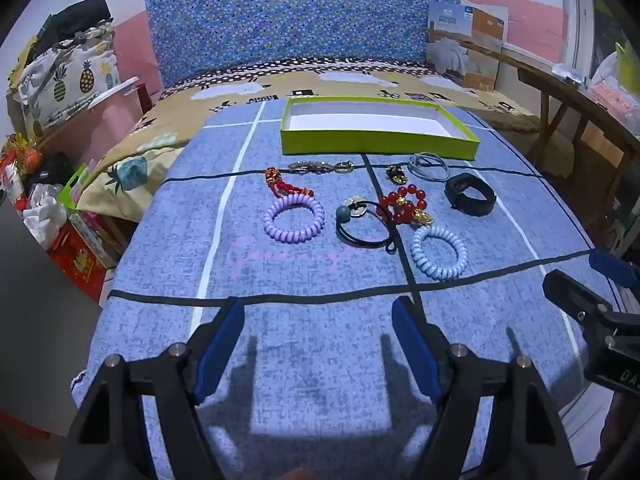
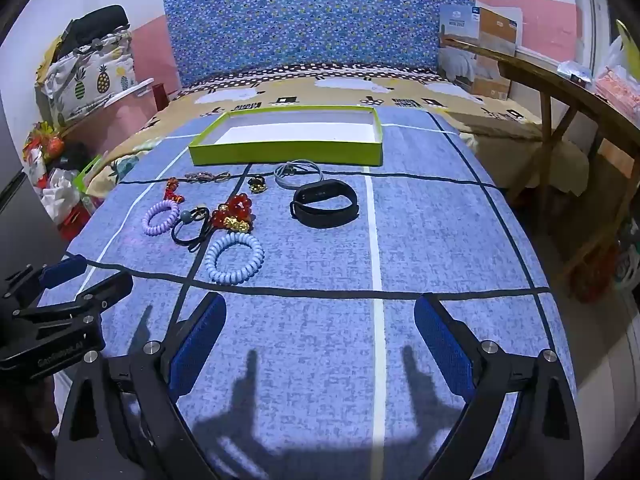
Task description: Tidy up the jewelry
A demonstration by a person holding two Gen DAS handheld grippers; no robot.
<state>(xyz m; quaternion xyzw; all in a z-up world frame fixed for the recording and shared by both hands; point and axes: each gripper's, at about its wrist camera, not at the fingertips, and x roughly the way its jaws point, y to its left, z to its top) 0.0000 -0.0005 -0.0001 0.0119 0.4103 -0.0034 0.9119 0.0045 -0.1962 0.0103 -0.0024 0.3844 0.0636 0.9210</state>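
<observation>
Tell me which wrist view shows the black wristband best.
The right wrist view. There the black wristband lies near the picture's middle, large enough to show its open loop and flat face, clear of the other jewelry. The left wrist view has it smaller and off to the right, beside the grey ring.

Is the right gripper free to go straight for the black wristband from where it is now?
Probably yes. The right gripper is open and empty, and only bare blue cloth lies between it and the black wristband. The band lies apart from the other pieces, with the grey ring just behind it.
</observation>
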